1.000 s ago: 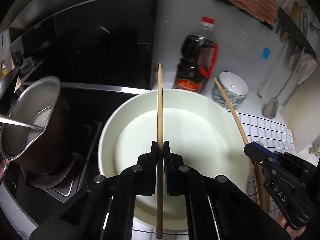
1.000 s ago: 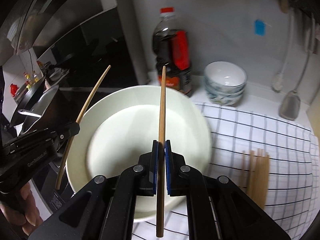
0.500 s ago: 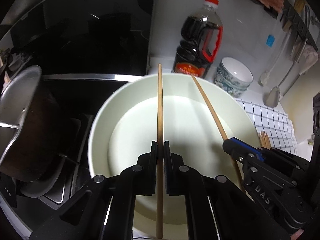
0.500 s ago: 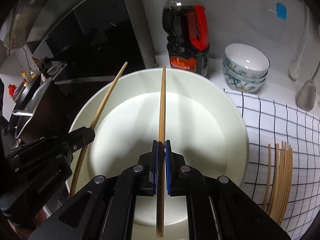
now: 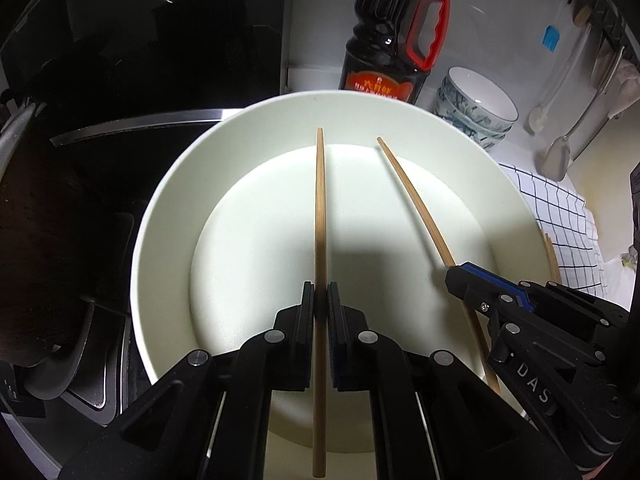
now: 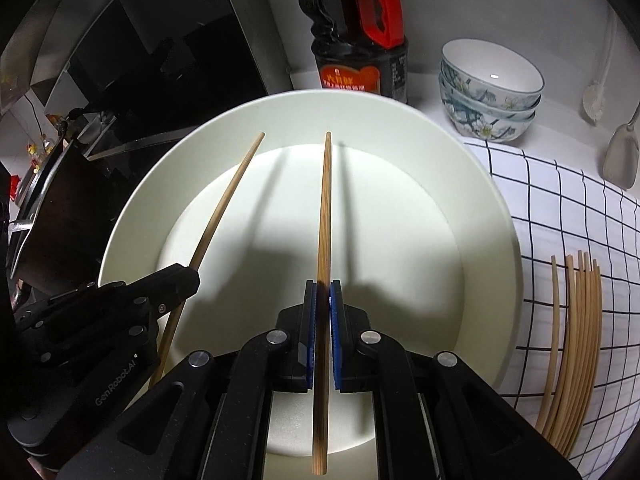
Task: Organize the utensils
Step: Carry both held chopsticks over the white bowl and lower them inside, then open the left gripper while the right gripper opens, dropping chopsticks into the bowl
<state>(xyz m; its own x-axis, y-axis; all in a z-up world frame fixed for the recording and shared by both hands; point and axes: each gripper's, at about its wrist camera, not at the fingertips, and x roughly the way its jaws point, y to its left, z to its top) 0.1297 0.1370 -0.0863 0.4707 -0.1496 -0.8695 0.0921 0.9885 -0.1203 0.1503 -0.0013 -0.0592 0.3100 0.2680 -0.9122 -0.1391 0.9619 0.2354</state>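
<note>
My left gripper (image 5: 321, 288) is shut on a wooden chopstick (image 5: 320, 208) that points into a large white bowl (image 5: 168, 208). To its right the right gripper (image 5: 460, 276) is shut on a second chopstick (image 5: 412, 196), also angled over the bowl. In the right wrist view the right gripper (image 6: 322, 286) clamps its chopstick (image 6: 324, 208) above the white bowl (image 6: 492, 216), and the left gripper (image 6: 188, 278) with the other chopstick (image 6: 228, 196) shows at the left. Several loose chopsticks (image 6: 576, 344) lie on a checked cloth (image 6: 568, 208) at the right.
A dark soy sauce bottle (image 5: 394, 36) stands behind the bowl, with stacked patterned bowls (image 6: 490, 88) to its right. Ladles (image 5: 556, 156) hang on the wall at the right. A dark stove and a metal pot (image 5: 36, 240) lie to the left.
Both grippers have sunk toward the white bowl, each holding its chopstick. The two chopsticks have drawn closer together and their tips now hang inside the bowl's rim.
</note>
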